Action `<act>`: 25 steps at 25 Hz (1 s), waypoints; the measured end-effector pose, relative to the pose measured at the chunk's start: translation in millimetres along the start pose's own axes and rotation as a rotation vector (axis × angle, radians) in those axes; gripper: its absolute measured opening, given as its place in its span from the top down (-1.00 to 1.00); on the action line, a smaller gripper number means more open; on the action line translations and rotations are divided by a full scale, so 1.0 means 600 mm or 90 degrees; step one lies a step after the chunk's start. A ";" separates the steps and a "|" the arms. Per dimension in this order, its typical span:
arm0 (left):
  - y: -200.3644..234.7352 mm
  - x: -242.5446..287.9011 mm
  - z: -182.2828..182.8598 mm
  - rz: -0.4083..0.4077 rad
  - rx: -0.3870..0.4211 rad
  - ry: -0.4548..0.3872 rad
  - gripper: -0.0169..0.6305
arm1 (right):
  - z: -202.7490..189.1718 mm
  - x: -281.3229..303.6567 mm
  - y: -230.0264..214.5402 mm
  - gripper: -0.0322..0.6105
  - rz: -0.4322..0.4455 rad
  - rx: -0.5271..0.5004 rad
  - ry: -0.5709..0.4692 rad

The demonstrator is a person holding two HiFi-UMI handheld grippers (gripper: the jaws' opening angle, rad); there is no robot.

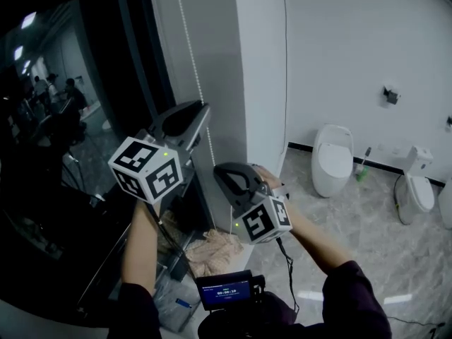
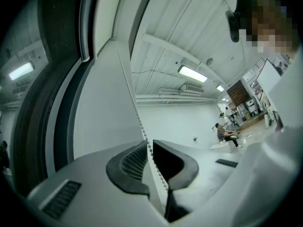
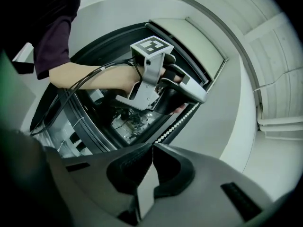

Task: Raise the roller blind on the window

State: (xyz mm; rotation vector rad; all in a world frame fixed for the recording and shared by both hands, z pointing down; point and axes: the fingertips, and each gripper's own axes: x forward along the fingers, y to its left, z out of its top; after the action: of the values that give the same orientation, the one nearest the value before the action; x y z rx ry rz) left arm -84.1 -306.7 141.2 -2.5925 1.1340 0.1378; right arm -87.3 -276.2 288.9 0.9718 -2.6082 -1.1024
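A white bead chain (image 1: 192,55) hangs down the pale pillar beside the dark window (image 1: 78,189). My left gripper (image 1: 203,111) is the higher one and is shut on the chain. In the left gripper view the bead chain (image 2: 135,108) runs down between the closed left gripper (image 2: 149,143) jaws. My right gripper (image 1: 220,169) sits just below it, shut. In the right gripper view the bead chain (image 3: 177,124) slants from the left gripper (image 3: 201,97) down into the right gripper (image 3: 152,145) tips. A pale strip (image 3: 189,34) lies along the window's top.
Two white toilets (image 1: 332,157) (image 1: 417,186) stand on the marble floor at the right. A crumpled cloth (image 1: 219,249) lies at the pillar's foot. A small screen device (image 1: 226,289) hangs at my chest. The glass reflects people and ceiling lights.
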 end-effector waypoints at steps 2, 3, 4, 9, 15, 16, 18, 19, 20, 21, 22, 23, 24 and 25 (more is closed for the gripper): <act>0.004 -0.001 0.004 0.005 0.017 0.004 0.90 | 0.005 0.001 -0.003 0.85 -0.006 0.008 -0.010; 0.006 -0.003 0.005 0.014 0.037 0.007 0.91 | 0.005 0.002 -0.005 0.85 -0.009 0.019 -0.017; 0.008 -0.005 0.004 0.029 0.068 0.012 0.91 | 0.004 0.002 -0.006 0.85 -0.010 0.037 -0.025; 0.004 -0.018 -0.008 0.096 0.205 0.034 0.91 | 0.035 -0.012 -0.035 0.85 0.024 0.171 -0.085; -0.010 -0.030 -0.109 0.062 0.168 0.103 0.91 | 0.081 -0.022 -0.108 0.85 0.011 0.266 -0.123; -0.013 -0.035 -0.124 0.054 0.145 0.104 0.91 | 0.085 -0.023 -0.111 0.85 0.010 0.264 -0.124; -0.016 -0.044 -0.132 0.053 0.106 0.087 0.91 | 0.090 -0.022 -0.109 0.85 0.015 0.276 -0.118; -0.015 -0.049 -0.127 0.054 0.094 0.073 0.91 | 0.090 -0.022 -0.108 0.85 0.017 0.283 -0.116; -0.015 -0.052 -0.120 0.055 0.084 0.057 0.91 | 0.088 -0.020 -0.109 0.85 0.015 0.289 -0.117; -0.014 -0.056 -0.112 0.056 0.076 0.041 0.91 | 0.086 -0.019 -0.112 0.85 0.011 0.291 -0.122; -0.011 -0.060 -0.105 0.060 0.066 0.023 0.90 | 0.084 -0.018 -0.116 0.85 0.004 0.293 -0.127; -0.006 -0.065 -0.098 0.068 0.054 0.006 0.90 | 0.083 -0.017 -0.121 0.85 -0.001 0.299 -0.129; 0.001 -0.070 -0.092 0.077 0.038 -0.010 0.90 | 0.082 -0.016 -0.126 0.85 -0.006 0.305 -0.132; 0.008 -0.076 -0.087 0.084 0.019 -0.024 0.90 | 0.081 -0.014 -0.131 0.85 -0.010 0.310 -0.134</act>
State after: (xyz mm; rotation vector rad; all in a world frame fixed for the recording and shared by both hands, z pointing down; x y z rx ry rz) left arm -120.5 -294.2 198.9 -2.4788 1.2841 0.1968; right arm -58.6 -283.1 200.9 1.0034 -3.1305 -0.6025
